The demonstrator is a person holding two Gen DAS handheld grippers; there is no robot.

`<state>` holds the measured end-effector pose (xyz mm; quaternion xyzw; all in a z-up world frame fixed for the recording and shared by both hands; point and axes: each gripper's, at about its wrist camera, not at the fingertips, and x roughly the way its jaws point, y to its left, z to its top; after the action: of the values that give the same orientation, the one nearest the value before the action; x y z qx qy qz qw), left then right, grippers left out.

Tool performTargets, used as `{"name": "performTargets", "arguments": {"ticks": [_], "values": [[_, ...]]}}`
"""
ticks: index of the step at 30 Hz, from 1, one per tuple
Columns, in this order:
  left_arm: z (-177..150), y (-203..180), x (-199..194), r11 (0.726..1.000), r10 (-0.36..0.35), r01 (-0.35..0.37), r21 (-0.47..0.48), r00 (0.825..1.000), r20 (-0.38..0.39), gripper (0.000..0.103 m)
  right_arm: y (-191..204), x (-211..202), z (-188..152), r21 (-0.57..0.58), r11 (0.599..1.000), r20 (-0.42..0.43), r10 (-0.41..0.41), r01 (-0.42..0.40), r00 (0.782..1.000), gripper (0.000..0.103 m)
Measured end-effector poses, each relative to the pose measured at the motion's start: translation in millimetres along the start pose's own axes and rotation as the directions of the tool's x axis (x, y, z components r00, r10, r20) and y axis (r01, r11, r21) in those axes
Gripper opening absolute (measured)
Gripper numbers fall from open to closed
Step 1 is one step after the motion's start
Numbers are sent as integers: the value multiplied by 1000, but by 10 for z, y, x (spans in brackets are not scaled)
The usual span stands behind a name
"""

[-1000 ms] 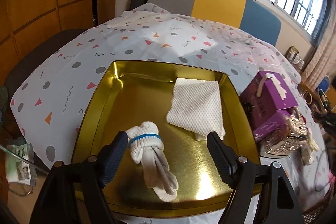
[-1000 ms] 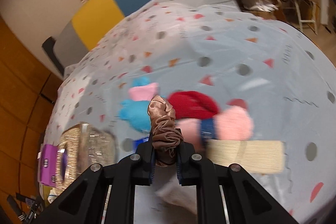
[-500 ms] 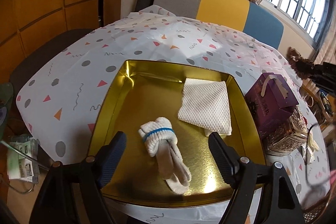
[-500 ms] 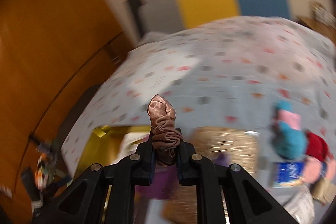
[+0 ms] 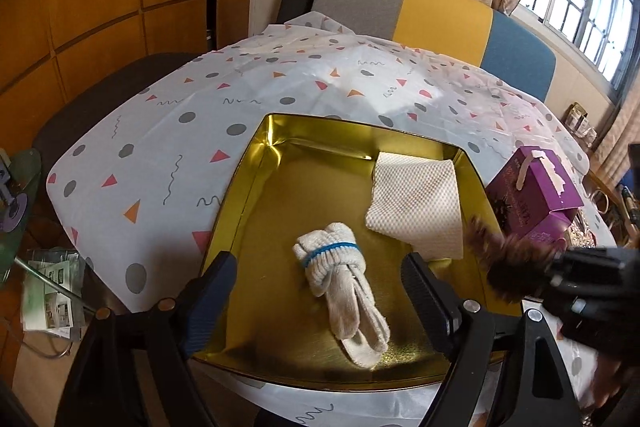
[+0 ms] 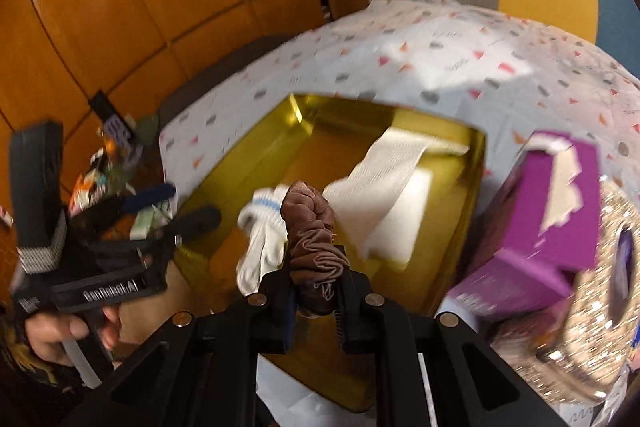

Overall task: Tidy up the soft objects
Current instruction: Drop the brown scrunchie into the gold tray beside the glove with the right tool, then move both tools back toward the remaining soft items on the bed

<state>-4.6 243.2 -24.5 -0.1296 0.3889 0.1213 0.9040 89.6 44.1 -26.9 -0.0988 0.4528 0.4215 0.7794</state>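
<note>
A gold tray on the patterned tablecloth holds a rolled white sock with a blue band and a folded white cloth. My left gripper hovers over the tray's near end. Its jaws are opening, with the sock lying loose below the gap. My right gripper is shut on a bunched brown satin scrunchie above the tray's near right side. In the left wrist view the scrunchie shows blurred at the right. The right wrist view shows the left gripper held by a hand.
A purple box and a glittery bag stand just right of the tray. A grey, yellow and blue chair back rises behind the table. Papers and clutter lie on the floor to the left, below orange wall panels.
My right gripper swung from the pile of soft toys over to the tray, carrying the brown scrunchie, and now appears in the left wrist view. The left jaws spread wider.
</note>
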Motion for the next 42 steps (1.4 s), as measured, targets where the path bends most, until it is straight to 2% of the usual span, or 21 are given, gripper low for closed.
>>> {"name": "performTargets", "arguments": {"ticks": [7, 8, 10, 14, 23, 27, 36, 42], "values": [[-20, 11, 25, 1000, 1, -1, -1, 1000, -12, 85, 92, 231, -184, -31, 998, -70, -59, 57, 996, 18], [-19, 11, 21, 1000, 2, -2, 0, 1000, -9, 85, 95, 256, -187, -26, 998, -73, -61, 59, 995, 21], [-19, 18, 24, 1000, 3, -3, 0, 1000, -11, 85, 69, 284, -191, -6, 998, -79, -60, 60, 995, 34], [-27, 34, 40, 1000, 3, -3, -5, 1000, -16, 85, 24, 280, -192, 29, 998, -75, -45, 47, 996, 42], [-7, 3, 10, 1000, -7, 7, 4, 1000, -2, 85, -13, -68, -197, 53, 997, 9, -58, 57, 998, 43], [-6, -104, -22, 999, -29, 28, 43, 1000, 4, 85, -97, -328, -250, 66, 994, 58, -86, 82, 995, 43], [-37, -375, -70, 990, -74, 74, 117, 997, -5, 85, -506, -864, -475, 178, 974, 144, -169, 143, 975, 43], [-58, -530, -88, 983, -96, 97, 155, 995, -15, 85, -861, -1181, -682, 281, 942, 176, -240, 185, 955, 43]]}}
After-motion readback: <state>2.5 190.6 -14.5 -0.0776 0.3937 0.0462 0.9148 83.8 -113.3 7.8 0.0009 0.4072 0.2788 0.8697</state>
